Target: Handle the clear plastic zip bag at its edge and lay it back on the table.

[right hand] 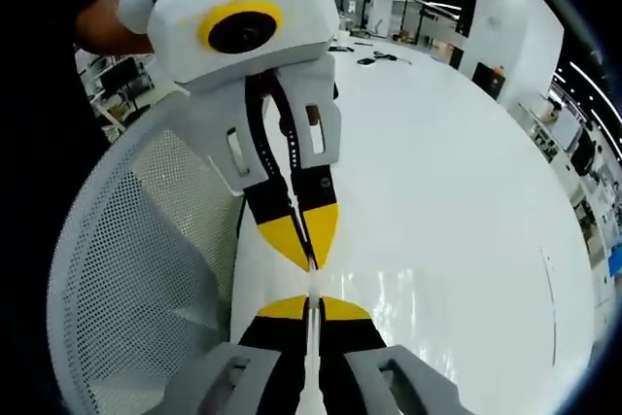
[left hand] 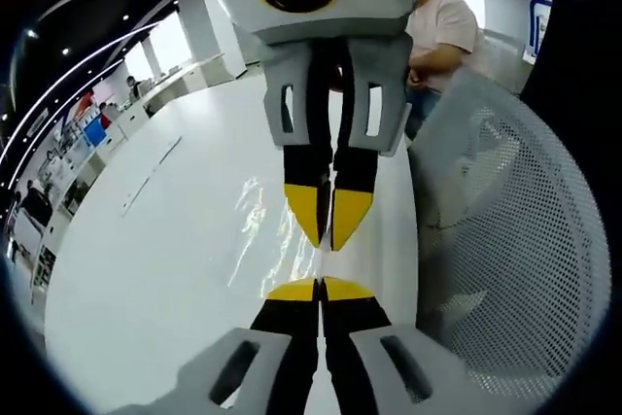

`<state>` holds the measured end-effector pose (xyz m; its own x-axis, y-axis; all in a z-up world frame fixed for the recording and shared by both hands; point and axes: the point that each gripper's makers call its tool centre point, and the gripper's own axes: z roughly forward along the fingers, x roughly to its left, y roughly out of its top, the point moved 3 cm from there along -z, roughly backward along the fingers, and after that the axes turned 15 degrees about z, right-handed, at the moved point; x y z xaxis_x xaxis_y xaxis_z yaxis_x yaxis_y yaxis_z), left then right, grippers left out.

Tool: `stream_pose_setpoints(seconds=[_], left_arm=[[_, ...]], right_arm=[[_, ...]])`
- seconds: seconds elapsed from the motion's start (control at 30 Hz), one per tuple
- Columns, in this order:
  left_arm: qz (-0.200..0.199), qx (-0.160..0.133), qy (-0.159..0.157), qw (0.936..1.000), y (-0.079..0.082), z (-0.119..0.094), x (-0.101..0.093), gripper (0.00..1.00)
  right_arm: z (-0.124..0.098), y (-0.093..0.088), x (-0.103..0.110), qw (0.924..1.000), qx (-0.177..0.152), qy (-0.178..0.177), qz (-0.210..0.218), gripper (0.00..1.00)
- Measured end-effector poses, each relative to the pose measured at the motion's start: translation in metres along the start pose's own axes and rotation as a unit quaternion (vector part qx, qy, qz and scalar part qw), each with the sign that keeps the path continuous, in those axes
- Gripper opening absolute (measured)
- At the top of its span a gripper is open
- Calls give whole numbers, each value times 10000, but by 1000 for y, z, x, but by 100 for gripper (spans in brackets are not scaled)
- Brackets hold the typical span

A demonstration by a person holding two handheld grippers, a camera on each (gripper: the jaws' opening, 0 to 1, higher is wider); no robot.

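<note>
The clear plastic zip bag shows as faint glints and creases over the white table. My left gripper is shut on the bag's edge, yellow tips together. The right gripper comes down from the top, tip to tip with it and also shut. In the right gripper view my right gripper is shut on a thin clear strip of the bag. Facing it from above, the left gripper is closed on the same edge. The bag's far outline is hard to make out.
A white mesh chair back stands close beside the table edge, also seen as the chair back. A person in a pink shirt stands behind it. The white table runs far back; desks and shelves line the room beyond.
</note>
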<state>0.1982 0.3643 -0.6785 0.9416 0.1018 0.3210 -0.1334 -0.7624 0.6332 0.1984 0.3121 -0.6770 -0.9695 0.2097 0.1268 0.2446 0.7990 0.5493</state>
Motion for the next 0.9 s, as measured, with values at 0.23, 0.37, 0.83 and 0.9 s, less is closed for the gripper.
stream_pose_setpoints(seconds=[0.23, 0.37, 0.83, 0.9], left_arm=[[776, 234, -51, 9967, 2, 7, -5, 0], [606, 215, -21, 9979, 3, 9, -3, 0], [653, 97, -103, 9978, 14, 16, -7, 0], [604, 27, -70, 9981, 16, 16, -6, 0]], right_arm=[[0, 0, 3, 9996, 72, -86, -242, 0], [-1, 1, 4, 9995, 19, -91, -308, 0], [-2, 1, 10, 9986, 57, -133, -516, 0], [-2, 3, 9, 9954, 40, -221, -934, 0]])
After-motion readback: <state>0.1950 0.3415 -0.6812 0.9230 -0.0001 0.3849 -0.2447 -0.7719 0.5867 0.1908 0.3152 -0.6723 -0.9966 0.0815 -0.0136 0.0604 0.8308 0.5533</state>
